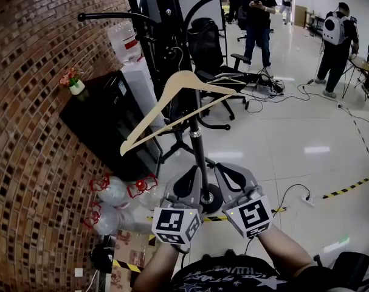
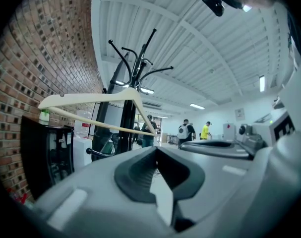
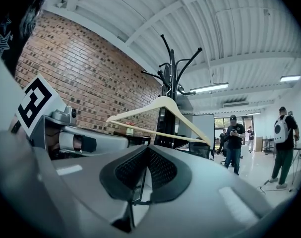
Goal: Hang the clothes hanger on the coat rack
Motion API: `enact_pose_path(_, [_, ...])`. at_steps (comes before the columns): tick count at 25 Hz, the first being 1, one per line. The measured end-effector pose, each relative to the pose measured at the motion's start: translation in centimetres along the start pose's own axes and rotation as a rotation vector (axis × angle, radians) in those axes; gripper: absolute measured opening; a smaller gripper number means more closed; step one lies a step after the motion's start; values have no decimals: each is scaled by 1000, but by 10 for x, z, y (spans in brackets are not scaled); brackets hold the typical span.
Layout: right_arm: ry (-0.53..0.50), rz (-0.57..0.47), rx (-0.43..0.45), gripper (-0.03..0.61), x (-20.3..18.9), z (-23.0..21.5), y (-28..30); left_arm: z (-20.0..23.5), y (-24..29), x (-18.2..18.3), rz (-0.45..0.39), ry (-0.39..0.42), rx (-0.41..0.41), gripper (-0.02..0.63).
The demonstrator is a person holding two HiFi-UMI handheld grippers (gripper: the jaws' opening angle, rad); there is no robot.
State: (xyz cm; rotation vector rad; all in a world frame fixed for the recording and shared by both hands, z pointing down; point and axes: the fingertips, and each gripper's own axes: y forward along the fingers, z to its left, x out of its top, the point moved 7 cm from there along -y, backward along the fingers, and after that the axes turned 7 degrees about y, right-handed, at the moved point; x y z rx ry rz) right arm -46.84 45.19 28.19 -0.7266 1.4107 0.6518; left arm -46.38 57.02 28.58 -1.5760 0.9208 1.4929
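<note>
A pale wooden clothes hanger (image 1: 175, 99) hangs by its metal hook (image 1: 181, 56) from the black coat rack (image 1: 199, 145), tilted with its left end low. It also shows in the left gripper view (image 2: 98, 99) and the right gripper view (image 3: 160, 105), in front of the rack's curved arms (image 2: 135, 63). My left gripper (image 1: 191, 172) and right gripper (image 1: 224, 169) sit side by side below the hanger, on either side of the rack's pole, apart from the hanger. Both point level toward the rack. The left gripper (image 2: 156, 150) and right gripper (image 3: 148, 148) are shut with nothing between their jaws.
A brick wall (image 1: 32, 102) runs along the left. Against it stand a black cabinet (image 1: 108, 123) with a small plant (image 1: 75, 84) and a water dispenser (image 1: 132, 72). Empty water bottles (image 1: 114, 193) lie on the floor. A black office chair (image 1: 211, 50) and people (image 1: 260, 17) are behind the rack.
</note>
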Motion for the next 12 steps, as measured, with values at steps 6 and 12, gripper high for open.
enact_pose_path(6, [-7, -1, 13, 6, 4, 0, -4, -3, 1, 2, -5, -6, 5, 5])
enact_pose_path(12, [1, -11, 12, 6, 10, 0, -8, -6, -2, 6, -22, 12, 12, 5])
